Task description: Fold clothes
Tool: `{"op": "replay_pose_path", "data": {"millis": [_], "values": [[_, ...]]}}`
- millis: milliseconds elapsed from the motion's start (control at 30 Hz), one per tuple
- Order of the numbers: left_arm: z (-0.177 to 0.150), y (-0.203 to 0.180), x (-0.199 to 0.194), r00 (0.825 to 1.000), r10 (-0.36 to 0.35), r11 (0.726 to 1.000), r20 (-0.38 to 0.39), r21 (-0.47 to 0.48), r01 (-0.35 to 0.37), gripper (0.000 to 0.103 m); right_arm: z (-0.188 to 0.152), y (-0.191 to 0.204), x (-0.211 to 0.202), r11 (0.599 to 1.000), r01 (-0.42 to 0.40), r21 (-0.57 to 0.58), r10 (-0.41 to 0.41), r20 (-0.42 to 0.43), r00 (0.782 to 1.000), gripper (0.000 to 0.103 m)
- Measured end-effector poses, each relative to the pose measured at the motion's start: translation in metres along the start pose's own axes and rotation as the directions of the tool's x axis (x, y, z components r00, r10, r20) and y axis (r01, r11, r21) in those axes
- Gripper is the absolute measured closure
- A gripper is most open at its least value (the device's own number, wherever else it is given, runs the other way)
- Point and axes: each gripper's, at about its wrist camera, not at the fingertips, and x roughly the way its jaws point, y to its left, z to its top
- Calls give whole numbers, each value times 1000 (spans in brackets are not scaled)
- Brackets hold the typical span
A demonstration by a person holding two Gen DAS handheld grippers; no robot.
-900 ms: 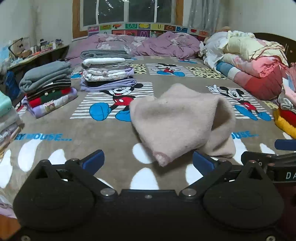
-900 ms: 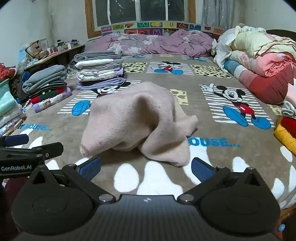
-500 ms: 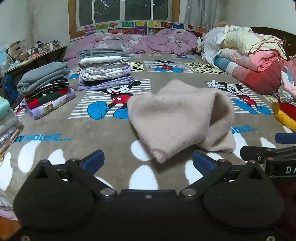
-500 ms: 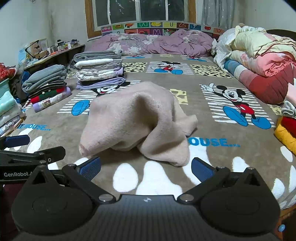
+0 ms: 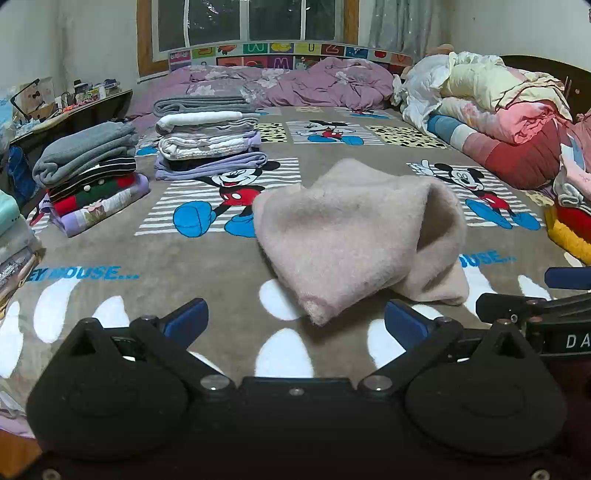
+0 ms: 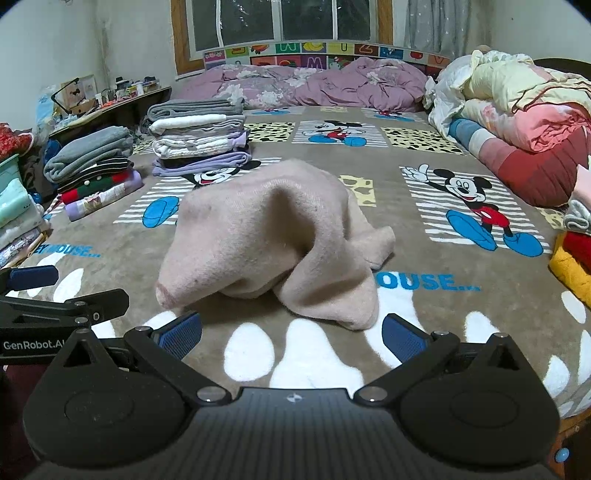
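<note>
Nearest, the left gripper (image 5: 295, 321) hangs over the brown cartoon-mouse blanket (image 5: 177, 258) with its jaws spread as wide as they go and nothing between them; the right gripper (image 6: 291, 332) sits just beside it, equally wide and equally empty, its blue pads (image 6: 402, 338) clear of any fabric; each gripper shows at the edge of the other's view. Just ahead of both lies the beige fleece garment (image 5: 354, 236), crumpled and humped in the middle of the bed, one corner drooping toward the left gripper's open jaws; nothing stands between the grippers and it. Further off to the left sit two stacks of folded clothes, a grey-topped stack (image 5: 88, 177) near the bed's edge and a taller stack (image 5: 208, 140) beyond it; to the right rises a heap of bedding (image 5: 509, 114); at the far end a purple quilt (image 5: 295, 85) lies bunched below the window (image 5: 251, 18).
</note>
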Motion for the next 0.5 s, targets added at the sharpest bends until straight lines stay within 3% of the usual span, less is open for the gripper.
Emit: {"op": "replay_pose_path", "data": {"millis": [500], "values": [[2, 0, -1, 1000, -4, 1000, 15, -12, 4, 0, 1, 3, 4, 1000, -4, -11, 4, -5, 1000, 0]]}}
